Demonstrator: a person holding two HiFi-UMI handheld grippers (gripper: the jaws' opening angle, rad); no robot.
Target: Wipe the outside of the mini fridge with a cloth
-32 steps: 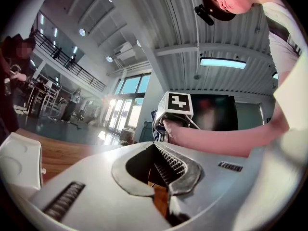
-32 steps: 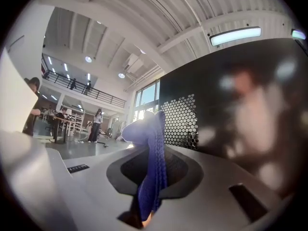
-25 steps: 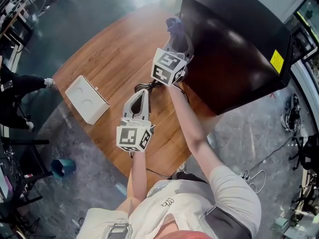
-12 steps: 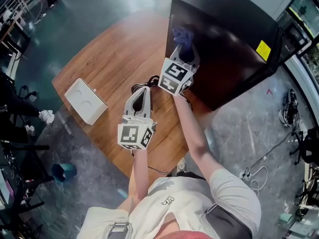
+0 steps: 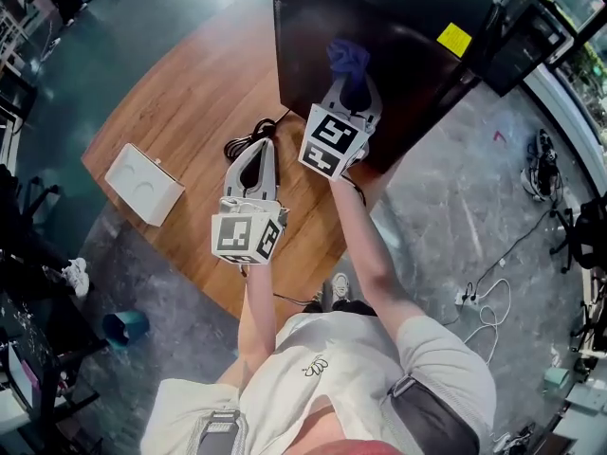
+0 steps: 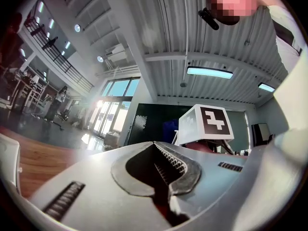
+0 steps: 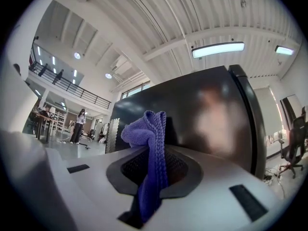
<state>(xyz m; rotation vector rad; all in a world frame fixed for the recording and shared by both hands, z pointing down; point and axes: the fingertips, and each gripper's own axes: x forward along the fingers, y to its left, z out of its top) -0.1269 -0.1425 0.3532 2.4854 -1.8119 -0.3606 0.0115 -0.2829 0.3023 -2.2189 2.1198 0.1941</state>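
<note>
Cloth (image 5: 348,60) sits bunched against the fridge (image 5: 408,27), upper middle of the head view. Our right gripper (image 5: 350,88) presses it there, we judge, to rub that dark side panel. The left gripper (image 5: 261,154) hangs spare over the table (image 5: 180,93). The fridge's far edge is cut off at the top. In the left gripper view the jaws meet with nothing between them. In the right gripper view the jaws are clamped on the cloth, but we cannot tell whether its tip touches the fridge.

The head view's top edge cuts off the mini fridge (image 5: 408,64); its sticker (image 5: 454,39) is illegible.
</note>
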